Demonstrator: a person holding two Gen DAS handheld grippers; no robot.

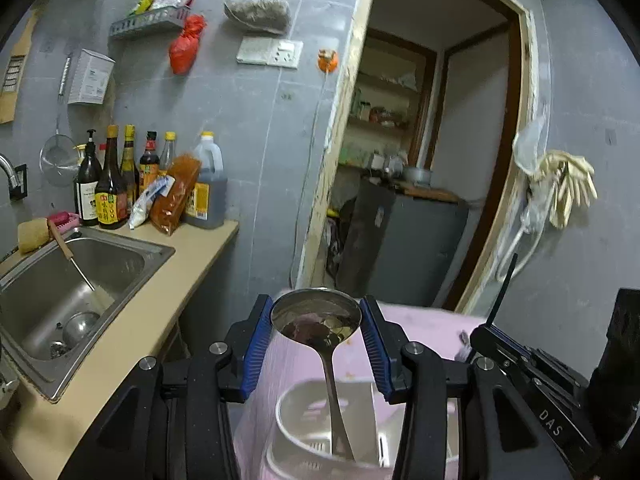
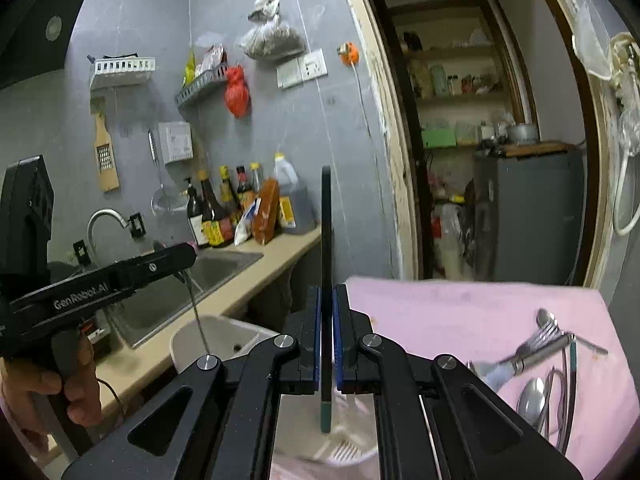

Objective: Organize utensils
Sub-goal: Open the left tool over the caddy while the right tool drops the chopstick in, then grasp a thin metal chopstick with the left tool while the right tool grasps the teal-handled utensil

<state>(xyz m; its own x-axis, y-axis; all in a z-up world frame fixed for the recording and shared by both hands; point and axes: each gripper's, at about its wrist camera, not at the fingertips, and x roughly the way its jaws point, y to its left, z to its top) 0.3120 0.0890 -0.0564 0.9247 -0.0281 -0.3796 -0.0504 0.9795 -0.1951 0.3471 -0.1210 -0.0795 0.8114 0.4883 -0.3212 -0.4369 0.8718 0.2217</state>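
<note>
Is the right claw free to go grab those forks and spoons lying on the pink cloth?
Probably not yet: the right claw is shut on a thin dark utensil. The way to the cutlery pile looks clear once that is put down.

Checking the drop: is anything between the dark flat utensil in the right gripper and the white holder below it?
Nothing visible blocks it. The dark utensil hangs over the white holder; only the ladle, gripped by the left gripper, stands inside.
</note>
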